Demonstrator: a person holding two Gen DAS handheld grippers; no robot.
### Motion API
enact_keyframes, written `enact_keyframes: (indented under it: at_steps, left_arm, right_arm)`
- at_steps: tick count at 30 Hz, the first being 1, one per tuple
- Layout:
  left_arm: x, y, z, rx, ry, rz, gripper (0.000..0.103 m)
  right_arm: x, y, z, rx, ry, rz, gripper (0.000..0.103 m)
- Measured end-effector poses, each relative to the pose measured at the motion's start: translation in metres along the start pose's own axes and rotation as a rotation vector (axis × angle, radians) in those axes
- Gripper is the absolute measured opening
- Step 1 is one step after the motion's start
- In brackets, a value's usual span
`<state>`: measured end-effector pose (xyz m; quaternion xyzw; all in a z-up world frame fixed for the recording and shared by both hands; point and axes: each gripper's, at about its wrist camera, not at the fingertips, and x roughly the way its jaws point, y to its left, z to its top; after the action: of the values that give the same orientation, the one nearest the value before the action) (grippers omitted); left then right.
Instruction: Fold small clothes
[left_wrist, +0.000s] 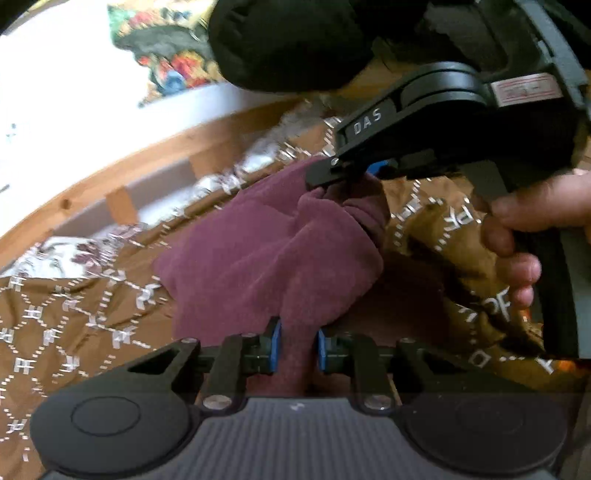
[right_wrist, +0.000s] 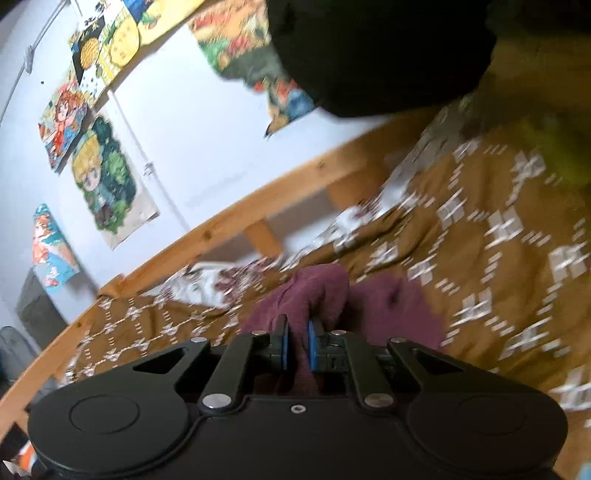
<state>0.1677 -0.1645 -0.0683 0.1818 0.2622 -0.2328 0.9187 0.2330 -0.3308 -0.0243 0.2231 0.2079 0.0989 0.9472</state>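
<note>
Left gripper (left_wrist: 298, 345) pinches maroon garment (left_wrist: 266, 251) | right gripper (right_wrist: 296, 345) pinches opposite end

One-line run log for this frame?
step: fold | left tongs: shut on maroon garment | right tongs: shut on maroon garment | surface: brown patterned bedspread

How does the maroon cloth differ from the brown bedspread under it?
The maroon cloth is plain, while the brown bedspread carries a white diamond pattern. The cloth is small and bunched into folds; the bedspread spreads wide across the bed. The cloth is pinched by the left gripper and the right gripper; the bedspread lies ungripped. Both are soft fabric and wrinkled.
</note>
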Motion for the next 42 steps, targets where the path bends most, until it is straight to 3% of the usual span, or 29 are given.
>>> enact_keyframes:
  at_steps: [4, 7, 11, 16, 18, 21, 25, 27, 30, 35, 39, 40, 42]
  left_arm:
    - [0.011, -0.009, 0.001, -0.001, 0.05, 0.01, 0.026]
    - [0.008, -0.004, -0.001, -0.031, 0.055, -0.018, 0.036]
    - [-0.006, 0.01, -0.006, -0.097, 0.036, -0.075, 0.061]
    - [-0.027, 0.026, -0.013, -0.164, -0.009, -0.113, 0.075]
    - [-0.035, 0.032, -0.016, -0.186, -0.03, -0.116, 0.084]
    - [-0.044, 0.044, -0.021, -0.239, -0.069, -0.1, 0.096]
    - [-0.046, 0.07, -0.03, -0.377, -0.073, -0.105, 0.102]
    - [-0.043, 0.084, -0.037, -0.457, -0.056, -0.115, 0.102]
    - [-0.041, 0.102, -0.047, -0.546, -0.037, -0.141, 0.102]
    - [-0.043, 0.118, -0.055, -0.61, -0.036, -0.168, 0.102]
    - [-0.036, 0.12, -0.055, -0.61, -0.016, -0.169, 0.102]
    - [-0.033, 0.119, -0.056, -0.607, -0.006, -0.166, 0.102]
    - [-0.024, 0.118, -0.058, -0.609, 0.017, -0.17, 0.102]
  right_arm:
    - [-0.006, -0.029, -0.001, 0.058, 0.044, -0.098, 0.01]
    - [-0.003, -0.045, -0.003, 0.099, 0.077, -0.168, 0.01]
    - [-0.001, -0.048, -0.007, 0.129, 0.099, -0.166, 0.01]
    - [-0.002, -0.048, -0.011, 0.206, 0.134, -0.104, 0.028]
    - [-0.005, -0.052, -0.013, 0.254, 0.144, -0.056, 0.046]
    - [-0.002, -0.05, -0.017, 0.265, 0.166, -0.066, 0.048]
    - [0.008, -0.043, -0.022, 0.246, 0.191, -0.067, 0.04]
    - [0.012, -0.037, -0.025, 0.201, 0.206, -0.092, 0.023]
    - [0.007, -0.031, -0.025, 0.16, 0.183, -0.14, 0.009]
    - [-0.028, -0.026, -0.022, 0.118, 0.117, -0.227, 0.007]
    - [-0.04, -0.027, -0.027, 0.096, 0.142, -0.31, 0.005]
    - [-0.04, -0.028, -0.027, 0.094, 0.148, -0.346, 0.0]
    - [-0.041, -0.031, -0.027, 0.072, 0.161, -0.424, 0.0]
